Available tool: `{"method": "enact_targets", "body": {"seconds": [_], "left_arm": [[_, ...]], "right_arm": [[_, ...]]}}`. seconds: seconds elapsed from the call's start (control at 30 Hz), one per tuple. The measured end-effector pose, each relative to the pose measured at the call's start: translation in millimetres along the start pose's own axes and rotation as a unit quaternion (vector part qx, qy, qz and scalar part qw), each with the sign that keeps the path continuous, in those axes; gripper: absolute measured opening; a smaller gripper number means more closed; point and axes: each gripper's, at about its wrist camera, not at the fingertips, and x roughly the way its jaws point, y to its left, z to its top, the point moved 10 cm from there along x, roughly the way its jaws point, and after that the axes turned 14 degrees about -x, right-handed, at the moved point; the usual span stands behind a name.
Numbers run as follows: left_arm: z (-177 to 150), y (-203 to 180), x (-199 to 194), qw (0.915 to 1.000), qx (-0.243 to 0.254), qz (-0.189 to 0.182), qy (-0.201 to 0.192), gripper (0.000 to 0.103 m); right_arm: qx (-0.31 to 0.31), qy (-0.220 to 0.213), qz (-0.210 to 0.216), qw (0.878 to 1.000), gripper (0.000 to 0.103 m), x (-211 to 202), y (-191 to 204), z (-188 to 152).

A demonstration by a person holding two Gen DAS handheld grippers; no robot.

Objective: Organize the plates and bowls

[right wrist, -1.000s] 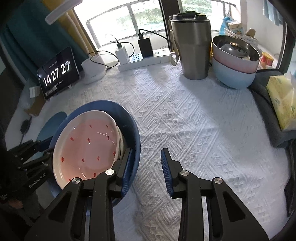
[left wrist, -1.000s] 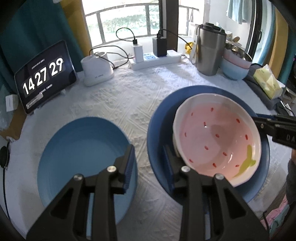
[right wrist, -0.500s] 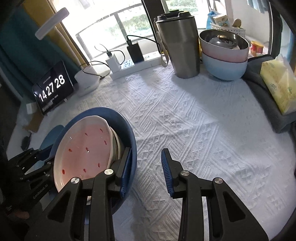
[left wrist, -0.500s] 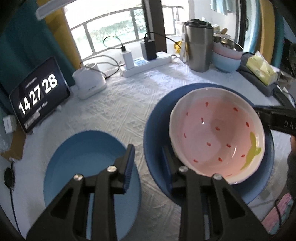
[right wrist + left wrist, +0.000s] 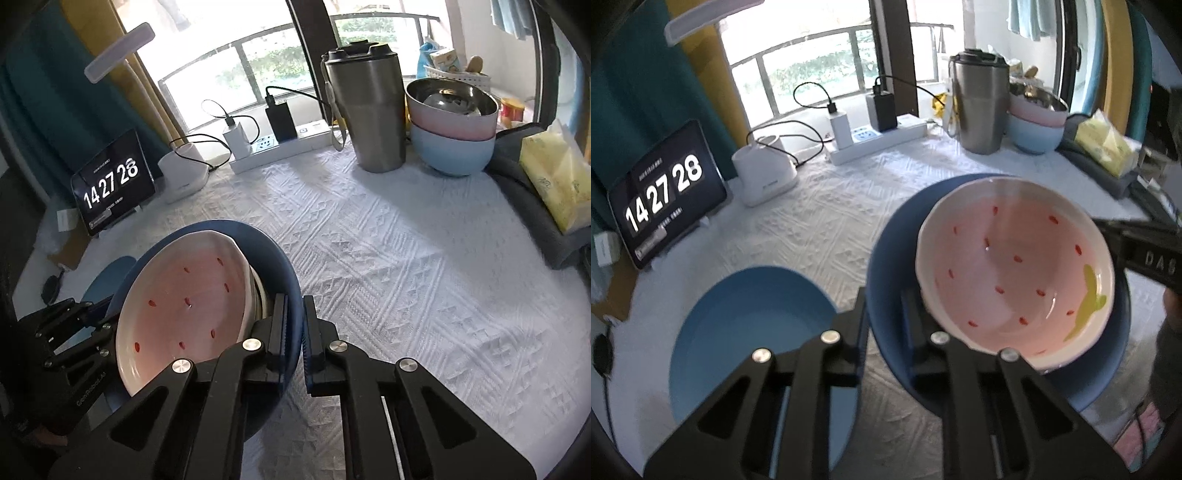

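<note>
Plate: dark blue plate [image 5: 890, 295] carries pink bowl [image 5: 1015, 266], tilted on white tablecloth [image 5: 406, 266].
Left gripper [image 5: 882, 314]: clenched on the plate's rim at 9 o'clock.
Right gripper [image 5: 293, 325]: clamped on the opposite rim at 3 o'clock.
Neighbour: light blue plate [image 5: 738, 325] at 9 o'clock, just beside.
Stack: bowls [image 5: 450, 136] beside steel tumbler [image 5: 365, 110], 1 o'clock.

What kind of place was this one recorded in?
Most likely a home, at a table by a window: a white tablecloth, a power strip with chargers plugged in, a steel mug and stacked bowls.
</note>
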Motion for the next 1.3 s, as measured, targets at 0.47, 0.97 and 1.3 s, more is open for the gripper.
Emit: {"method": "enact_targets", "body": {"seconds": [0.47, 0.97, 1.3], "left_arm": [[-2.5, -4.4, -1.6, 0.9998, -0.012, -0.015, 0.004, 0.013], [2.6, -17.9, -13.6, 0.9988, -0.02, -0.044, 0.002, 0.013], [15.6, -26.1, -35.9, 0.9977, -0.022, -0.063, -0.012, 0.013]], "right_arm": [[0.007, 0.0, -0.007, 1.0, 0.007, -6.2, -1.1, 1.2], [0.017, -0.01, -0.021, 1.0, 0.007, -25.0, -10.9, 6.3], [0.023, -0.031, -0.026, 0.999, 0.007, -52.5, -13.5, 17.9]]}}
